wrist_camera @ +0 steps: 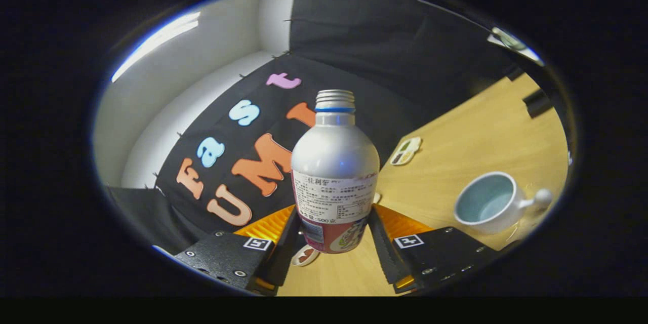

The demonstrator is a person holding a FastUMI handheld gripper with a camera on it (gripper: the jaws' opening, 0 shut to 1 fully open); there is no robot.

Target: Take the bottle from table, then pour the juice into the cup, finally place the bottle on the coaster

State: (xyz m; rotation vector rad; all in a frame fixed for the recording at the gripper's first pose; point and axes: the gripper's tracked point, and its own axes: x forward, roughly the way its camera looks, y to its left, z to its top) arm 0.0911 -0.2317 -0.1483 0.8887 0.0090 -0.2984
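Observation:
A silver bottle (334,162) with a bare threaded neck, a blue ring and a white label stands upright between my fingers. My gripper (334,230) is shut on its lower body, one finger (289,235) on each side. Its base looks lifted off the wooden table (476,136). A white cup (487,201) with a pale blue inside and a knob handle sits on the table beyond my right finger. Farther back, a small flat coaster (405,151) with green and white patches lies near the table's far edge.
A small white and orange ring-shaped piece (305,256) lies on the table, partly hidden by the bottle's base. The black cloth wall (354,50) rises behind the table. A dark object (537,103) sits at the table's far right end.

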